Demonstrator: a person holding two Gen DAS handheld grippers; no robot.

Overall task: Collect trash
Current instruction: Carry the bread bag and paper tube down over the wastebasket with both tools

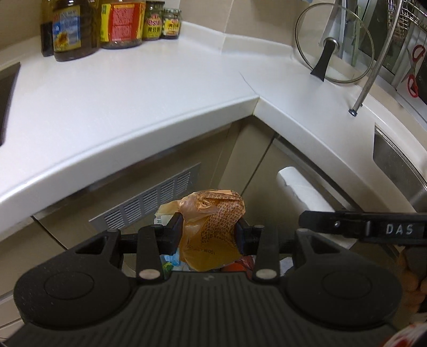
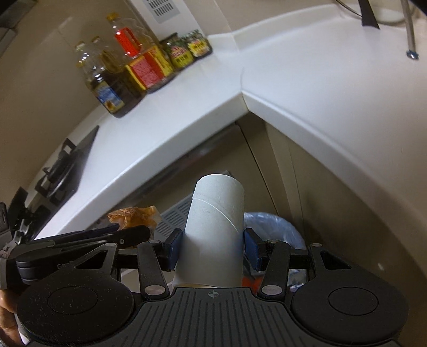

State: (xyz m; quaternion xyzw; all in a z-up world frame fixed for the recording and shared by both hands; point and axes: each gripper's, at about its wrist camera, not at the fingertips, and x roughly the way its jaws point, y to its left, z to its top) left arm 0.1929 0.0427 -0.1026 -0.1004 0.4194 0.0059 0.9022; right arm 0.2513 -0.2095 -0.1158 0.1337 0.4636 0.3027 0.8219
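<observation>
My left gripper (image 1: 209, 231) is shut on a crumpled orange plastic wrapper (image 1: 213, 229) with printed text and holds it below the counter edge, above trash that shows under it. My right gripper (image 2: 213, 244) is shut on a white cardboard paper-roll tube (image 2: 213, 232), held upright in front of the corner cabinet. The tube also shows in the left wrist view (image 1: 304, 190), with the right gripper's finger (image 1: 360, 227) beside it. The wrapper shows at the left in the right wrist view (image 2: 133, 216). A bin lined with a blue-white bag (image 2: 277, 227) sits below, behind the tube.
A white L-shaped counter (image 1: 133, 101) wraps the corner. Oil bottles and jars (image 1: 106, 24) stand at its back left. A glass pot lid (image 1: 333, 45) leans at the back right near a sink (image 1: 395, 160). A stove (image 2: 61, 170) is at the left. A vent grille (image 1: 149, 200) is in the cabinet.
</observation>
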